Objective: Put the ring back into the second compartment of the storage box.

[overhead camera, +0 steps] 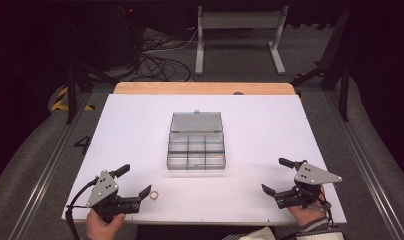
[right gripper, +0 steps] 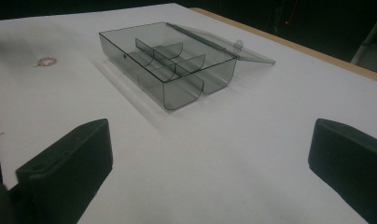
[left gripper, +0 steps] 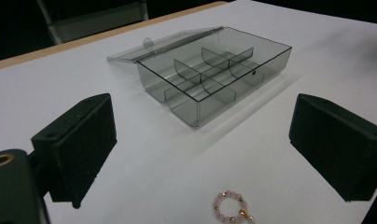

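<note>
A clear grey compartment box (overhead camera: 196,148) lies in the middle of the white table, its lid (overhead camera: 196,121) flat open behind it. The compartments look empty in the left gripper view (left gripper: 214,77) and the right gripper view (right gripper: 170,63). A small pink bead ring (overhead camera: 154,196) lies near the front left edge, just right of my left gripper (overhead camera: 136,181). My left gripper (left gripper: 200,144) is open, and the bead ring (left gripper: 232,208) lies on the table between its jaws, untouched. At the front right, my right gripper (overhead camera: 279,176) is open and empty; the bead ring (right gripper: 46,61) lies far off.
The white board (overhead camera: 140,125) lies on a wooden table whose far edge (overhead camera: 205,88) shows behind it. Beyond stand a metal frame (overhead camera: 237,35) and cables (overhead camera: 157,60) on the floor. Open board surrounds the box.
</note>
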{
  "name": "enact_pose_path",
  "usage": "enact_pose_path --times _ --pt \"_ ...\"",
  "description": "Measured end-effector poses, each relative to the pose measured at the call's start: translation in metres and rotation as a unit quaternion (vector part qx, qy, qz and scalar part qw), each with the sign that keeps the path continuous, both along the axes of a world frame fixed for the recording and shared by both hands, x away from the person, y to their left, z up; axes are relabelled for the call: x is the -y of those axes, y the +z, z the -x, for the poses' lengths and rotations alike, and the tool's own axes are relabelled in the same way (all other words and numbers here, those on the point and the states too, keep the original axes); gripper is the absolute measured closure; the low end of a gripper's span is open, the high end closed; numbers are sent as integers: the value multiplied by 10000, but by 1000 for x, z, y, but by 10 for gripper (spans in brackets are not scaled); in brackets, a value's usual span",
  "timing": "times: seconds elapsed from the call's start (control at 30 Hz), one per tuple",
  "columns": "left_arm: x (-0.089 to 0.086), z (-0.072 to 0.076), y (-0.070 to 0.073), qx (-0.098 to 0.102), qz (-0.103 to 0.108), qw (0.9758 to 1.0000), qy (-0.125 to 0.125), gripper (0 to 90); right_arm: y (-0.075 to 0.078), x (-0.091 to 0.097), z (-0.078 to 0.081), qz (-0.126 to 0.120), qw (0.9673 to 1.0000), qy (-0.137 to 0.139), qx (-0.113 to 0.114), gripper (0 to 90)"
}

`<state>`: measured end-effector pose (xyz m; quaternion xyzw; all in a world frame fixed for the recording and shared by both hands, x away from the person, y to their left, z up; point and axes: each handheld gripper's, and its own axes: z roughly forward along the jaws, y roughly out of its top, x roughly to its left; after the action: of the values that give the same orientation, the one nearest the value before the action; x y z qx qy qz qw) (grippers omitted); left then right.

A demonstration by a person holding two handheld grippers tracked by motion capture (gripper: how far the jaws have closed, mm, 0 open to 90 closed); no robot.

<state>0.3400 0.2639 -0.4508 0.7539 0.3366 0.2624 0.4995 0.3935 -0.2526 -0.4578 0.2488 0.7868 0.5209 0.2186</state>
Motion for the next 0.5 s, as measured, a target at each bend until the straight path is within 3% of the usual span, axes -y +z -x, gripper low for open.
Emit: enact_pose_path --times 0.5 --pt "-2 3 5 81 -109 9999 17 84 -1 0 0 -54 10000 37 9 6"
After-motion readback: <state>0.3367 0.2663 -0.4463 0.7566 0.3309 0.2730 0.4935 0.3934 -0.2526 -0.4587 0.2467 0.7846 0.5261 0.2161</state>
